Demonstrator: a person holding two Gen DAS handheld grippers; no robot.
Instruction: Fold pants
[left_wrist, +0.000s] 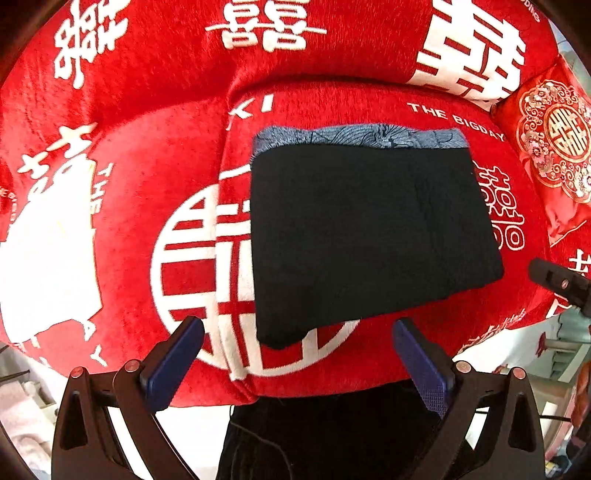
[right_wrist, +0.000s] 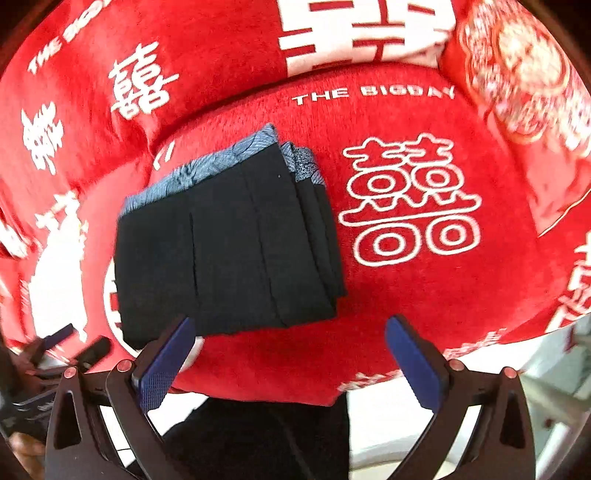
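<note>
Black pants (left_wrist: 369, 236) lie folded into a flat rectangle on a red seat cushion, with a blue-grey patterned waistband (left_wrist: 354, 137) showing along the far edge. In the right wrist view the same folded pants (right_wrist: 229, 251) show stacked layers at their right side. My left gripper (left_wrist: 297, 349) hangs open above the pants' near edge, nothing between its blue pads. My right gripper (right_wrist: 288, 349) is open too, above the cushion just off the pants' near right corner, holding nothing. The right gripper's finger (left_wrist: 557, 282) pokes in at the right of the left view.
The red plush sofa cover (left_wrist: 155, 155) carries white characters and lettering. A red embroidered pillow (left_wrist: 554, 147) leans at the back right. The cushion's front edge (left_wrist: 332, 387) drops to a pale floor, with dark cloth (left_wrist: 332, 435) below.
</note>
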